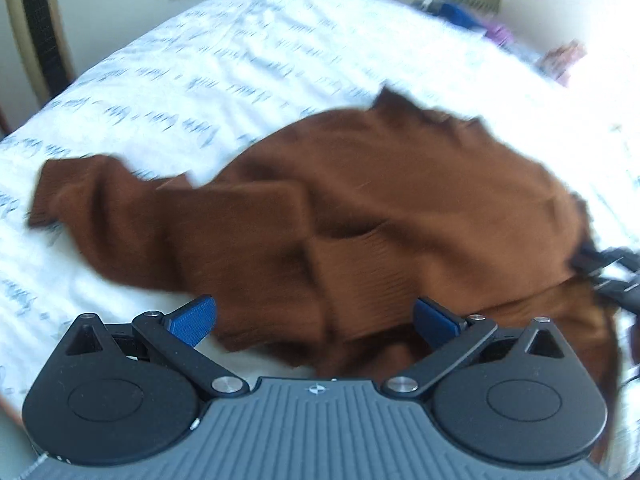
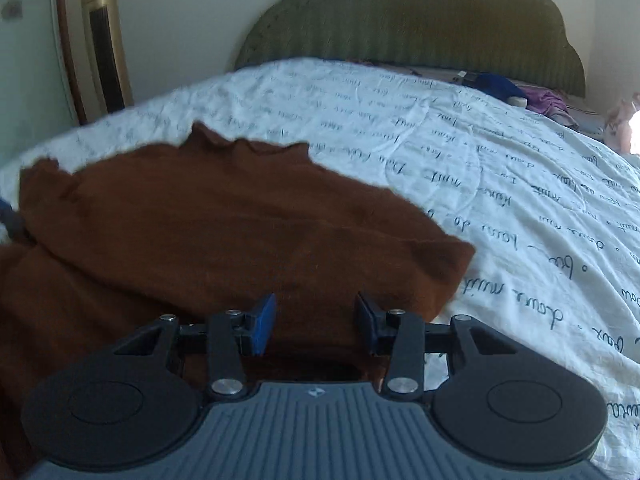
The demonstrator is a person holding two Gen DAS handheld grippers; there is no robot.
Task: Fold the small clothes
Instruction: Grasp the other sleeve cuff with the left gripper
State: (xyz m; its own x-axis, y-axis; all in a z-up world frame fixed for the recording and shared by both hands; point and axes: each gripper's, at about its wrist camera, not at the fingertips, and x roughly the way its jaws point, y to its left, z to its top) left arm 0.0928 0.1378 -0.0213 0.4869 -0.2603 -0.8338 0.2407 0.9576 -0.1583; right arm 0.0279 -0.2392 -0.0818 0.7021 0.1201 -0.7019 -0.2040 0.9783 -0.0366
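Lying rumpled on the bed [image 2: 500, 184], brown sweater [image 1: 360, 208] awaits flattening. Left gripper [image 1: 316, 320] fingers spread wide over its near hem; right gripper [image 2: 316, 322] fingers parted, straddling cloth, apparently positioned to pinch an edge.

Daylight floods from the right, blowing out the white bedspread [image 1: 540, 120] in the left wrist view — motion blur smears the brown sweater [image 1: 360, 208]. The right wrist view is dimmer, sharper, with fisheye-curved edges.

Left gripper [image 1: 314, 322] fingers spread wide, right gripper [image 2: 316, 324] fingers parted
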